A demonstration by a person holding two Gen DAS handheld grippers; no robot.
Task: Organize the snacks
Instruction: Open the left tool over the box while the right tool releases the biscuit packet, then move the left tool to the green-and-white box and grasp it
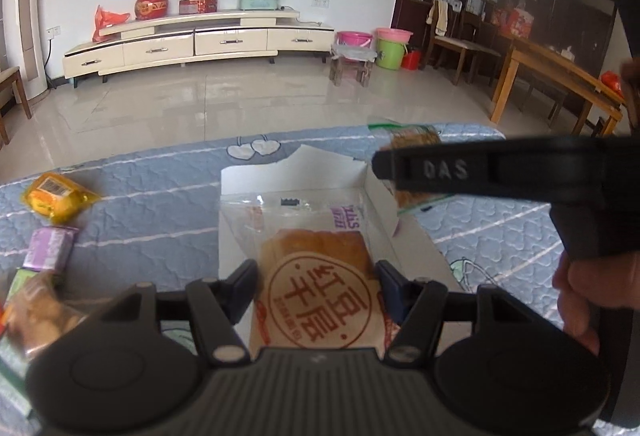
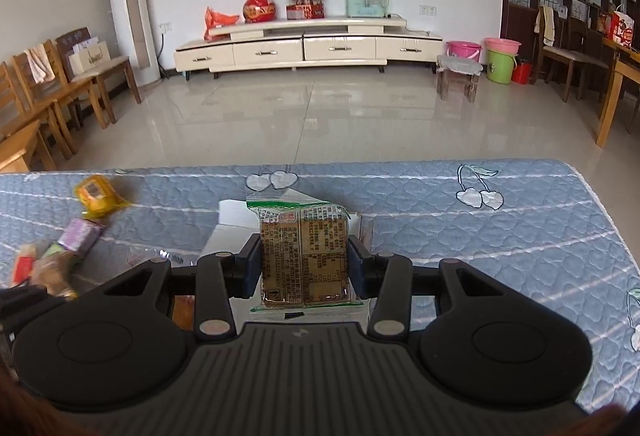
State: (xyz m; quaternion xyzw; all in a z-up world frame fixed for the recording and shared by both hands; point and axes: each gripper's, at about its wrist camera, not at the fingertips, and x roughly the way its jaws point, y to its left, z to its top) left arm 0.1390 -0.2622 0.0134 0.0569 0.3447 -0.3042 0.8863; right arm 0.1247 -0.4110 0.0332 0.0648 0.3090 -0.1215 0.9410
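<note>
The left gripper [image 1: 318,286] has its fingers [image 1: 244,286] clamped on a clear-wrapped red bean pastry [image 1: 320,288], holding it just above the near end of the white cardboard box [image 1: 280,180]. The right gripper [image 2: 304,264] has its fingers [image 2: 251,260] pressed against both sides of a green-edged packet of two brown cakes [image 2: 304,256], and that packet hangs over the same box, toward its far end. In the left wrist view the right tool reaches in from the right, its packet showing at the box's far right corner.

Neither snack is set down yet, so I judge this the delivery stage for these two. The box floor that shows is bare white; whether anything already lies in it is hidden behind the held packets.

Work remains on the quilted blue surface [image 2: 480,236]. To the left of the box lie a yellow-wrapped snack [image 1: 56,198], a purple-wrapped snack [image 1: 50,248] and a blurred cluster of brown and green packets [image 1: 36,308] at the frame's edge. With at least those loose, the sorting looks well short of done: these two need releasing into the box, then the left group needs fetching.
</note>
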